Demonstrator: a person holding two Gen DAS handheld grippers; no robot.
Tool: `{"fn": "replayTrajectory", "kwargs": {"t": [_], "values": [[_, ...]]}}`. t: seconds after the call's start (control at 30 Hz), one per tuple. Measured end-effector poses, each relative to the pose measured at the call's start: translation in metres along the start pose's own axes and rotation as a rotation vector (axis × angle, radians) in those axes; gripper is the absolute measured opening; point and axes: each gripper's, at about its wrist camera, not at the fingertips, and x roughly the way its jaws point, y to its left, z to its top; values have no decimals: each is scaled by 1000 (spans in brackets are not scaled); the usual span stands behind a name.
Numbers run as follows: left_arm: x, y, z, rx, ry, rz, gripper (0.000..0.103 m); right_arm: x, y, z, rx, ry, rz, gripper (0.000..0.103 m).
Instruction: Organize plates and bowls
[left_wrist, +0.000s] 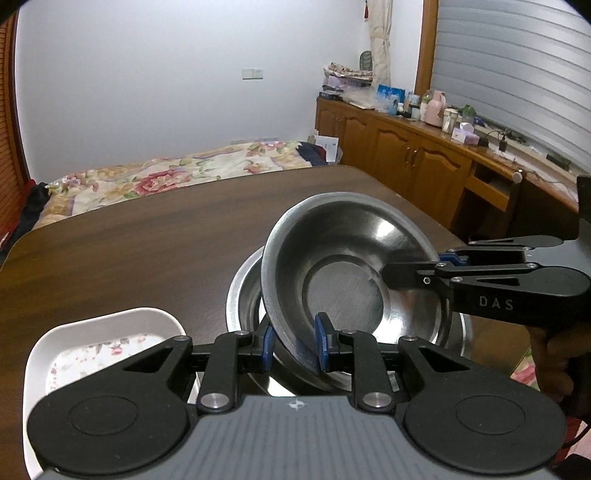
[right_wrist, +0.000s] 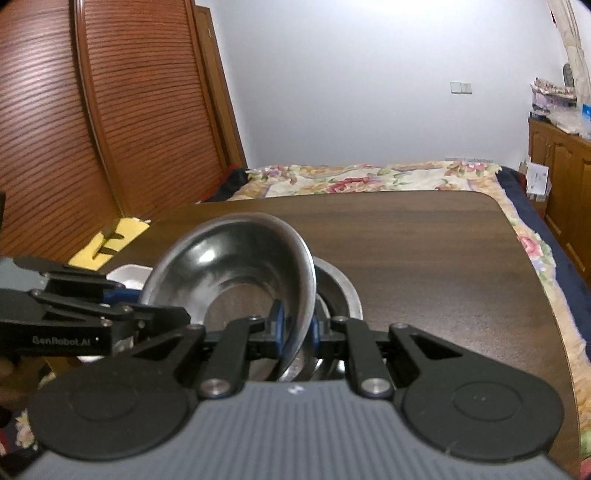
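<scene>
A steel bowl (left_wrist: 343, 273) is held tilted just above the lower bowl (left_wrist: 243, 295), its rim clenched by both the left gripper (left_wrist: 295, 343) and the right gripper (right_wrist: 295, 328). Nesting seems unfinished; the white dish (left_wrist: 92, 332) beside the lower bowl remains.

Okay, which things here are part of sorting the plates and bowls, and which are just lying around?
Job: tilted steel bowl held by left gripper and right gripper; larger steel bowl beneath; white square floral plate.

Lying about: bottles and tissue box on the wooden sideboard; floral bedspread.
</scene>
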Motion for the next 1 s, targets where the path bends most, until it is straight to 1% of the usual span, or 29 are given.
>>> {"fn": "replayTrajectory", "kwargs": {"t": [0.1,0.2,0.47,0.6,0.77,0.9,1.0], "values": [[2,2,-3,1,6,7,24,1,0,-3,-27,2,-15,16],[2,3,-4,0,-3,11,24,2,1,-5,-44,-6,-24,16],[0,5,-9,-35,-25,5,24,1,2,-6,-49,-28,-49,16],[-1,5,-13,-43,-40,17,24,4,2,-7,-63,-42,-63,16],[-4,2,-12,-47,-38,28,24,6,5,-7,-96,-44,-82,18],[-7,0,-12,-45,-34,35,24,7,5,-6,-100,-57,-82,18],[-10,0,-9,-48,-41,42,24,8,1,-6,-66,-65,-60,19]]}}
